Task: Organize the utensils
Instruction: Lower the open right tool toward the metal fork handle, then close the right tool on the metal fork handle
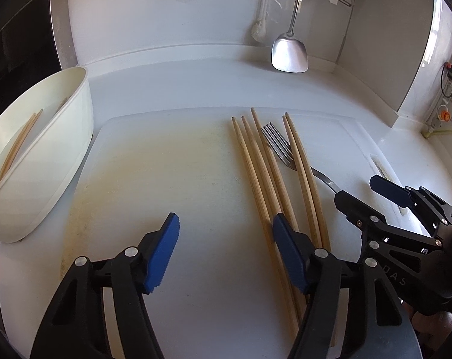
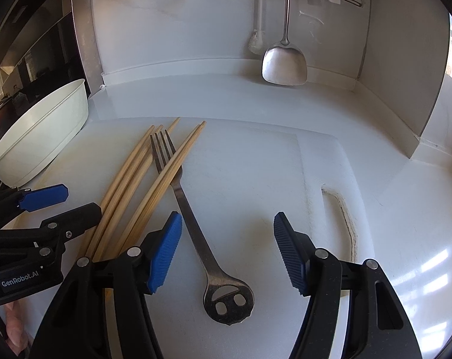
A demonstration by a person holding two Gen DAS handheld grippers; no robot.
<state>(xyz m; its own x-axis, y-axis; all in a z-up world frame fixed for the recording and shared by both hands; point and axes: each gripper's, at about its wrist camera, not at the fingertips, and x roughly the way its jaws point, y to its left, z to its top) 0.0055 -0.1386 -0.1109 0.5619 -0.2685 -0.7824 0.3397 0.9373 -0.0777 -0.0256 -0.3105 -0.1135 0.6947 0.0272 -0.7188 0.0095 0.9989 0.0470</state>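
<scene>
While both tools gape empty, left tool [image 1: 226, 251] should straddle one chopstick pair [image 1: 265, 179] squarely, right tool [image 2: 227, 251] centring on the fork [image 2: 193, 221] handle.

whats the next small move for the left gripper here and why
Probably shift the left gripper slightly toward the loose chopsticks so one pair sits between its fingers, then close. Right now its fingers are open over the bare cutting board, with only one finger overlapping the bundle. Two chopsticks already lie in the white holder, so the rest likely go there.
</scene>
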